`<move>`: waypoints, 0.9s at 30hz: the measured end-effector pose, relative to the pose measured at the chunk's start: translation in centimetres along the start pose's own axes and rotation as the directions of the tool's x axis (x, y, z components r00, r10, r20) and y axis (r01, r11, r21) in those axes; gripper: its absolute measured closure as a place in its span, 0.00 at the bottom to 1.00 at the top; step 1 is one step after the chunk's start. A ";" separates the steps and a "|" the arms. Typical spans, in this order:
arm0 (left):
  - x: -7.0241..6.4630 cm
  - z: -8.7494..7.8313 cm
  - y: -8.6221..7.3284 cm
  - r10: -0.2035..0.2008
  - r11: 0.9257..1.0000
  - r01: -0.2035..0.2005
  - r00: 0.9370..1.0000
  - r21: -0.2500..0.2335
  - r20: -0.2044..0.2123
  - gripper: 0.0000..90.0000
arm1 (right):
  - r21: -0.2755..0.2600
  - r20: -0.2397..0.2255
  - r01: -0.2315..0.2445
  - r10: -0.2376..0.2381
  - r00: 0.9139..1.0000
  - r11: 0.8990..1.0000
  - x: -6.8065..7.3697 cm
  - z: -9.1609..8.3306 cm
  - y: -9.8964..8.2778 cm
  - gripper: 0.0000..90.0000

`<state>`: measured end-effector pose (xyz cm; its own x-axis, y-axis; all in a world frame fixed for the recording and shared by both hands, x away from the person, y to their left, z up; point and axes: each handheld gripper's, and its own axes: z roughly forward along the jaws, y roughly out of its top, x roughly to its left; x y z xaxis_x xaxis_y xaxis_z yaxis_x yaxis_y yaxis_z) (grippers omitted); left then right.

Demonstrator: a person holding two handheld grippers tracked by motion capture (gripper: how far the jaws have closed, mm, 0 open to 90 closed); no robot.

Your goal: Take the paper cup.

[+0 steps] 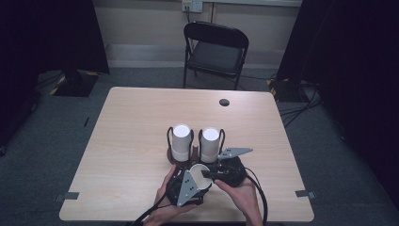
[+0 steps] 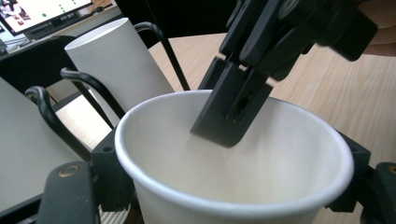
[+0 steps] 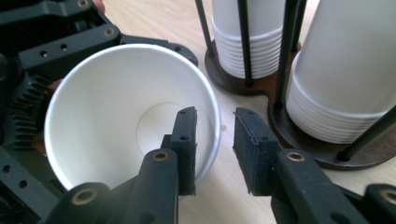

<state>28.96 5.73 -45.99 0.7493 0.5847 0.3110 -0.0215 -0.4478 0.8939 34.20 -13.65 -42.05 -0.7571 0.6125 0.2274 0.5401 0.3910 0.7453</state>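
A white paper cup point(image 1: 198, 170) point(image 2: 261, 158) point(image 3: 112, 102) is held near the table's front edge, tilted with its mouth showing. My left gripper point(image 1: 195, 182) point(image 2: 233, 186) is shut on it, one black jaw pressing each side of its wall. My right gripper point(image 1: 207, 175) point(image 3: 215, 149) straddles the cup's rim, one finger point(image 3: 186, 140) inside and the other finger point(image 3: 254, 154) outside. A gap shows between them, so it is open. Just beyond stand two stacks of white cups point(image 1: 181, 140) point(image 1: 210, 142) in a dark wire holder point(image 3: 233, 81).
The wooden table point(image 1: 141, 122) has a round cable hole point(image 1: 224, 102) at the far right. A black folding chair point(image 1: 214, 49) stands behind the table. The holder's wire loops point(image 2: 51, 116) rise close beside the held cup.
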 end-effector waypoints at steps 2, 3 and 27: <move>0.2 0.0 -0.1 -0.015 1.000 0.015 1.000 0.002 -0.004 0.25 | -0.020 -0.003 -0.003 0.003 1.000 1.000 0.0 -0.2 -0.1 0.77; 0.2 0.0 -0.1 -0.015 1.000 0.015 1.000 0.002 -0.004 0.25 | -0.032 -0.003 -0.004 0.004 1.000 0.999 0.0 -0.3 -0.2 0.77; 2.9 -0.8 -1.5 -0.203 0.978 0.204 0.979 -0.047 0.024 0.25 | -0.291 0.053 -0.009 0.025 0.998 0.957 -1.0 -2.4 -2.3 0.63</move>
<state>30.60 8.62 -46.14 0.7538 0.6469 0.1151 0.1008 -0.2869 0.9526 32.82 -16.79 -42.44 -0.7225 0.6579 0.2123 0.4162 0.1688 0.8935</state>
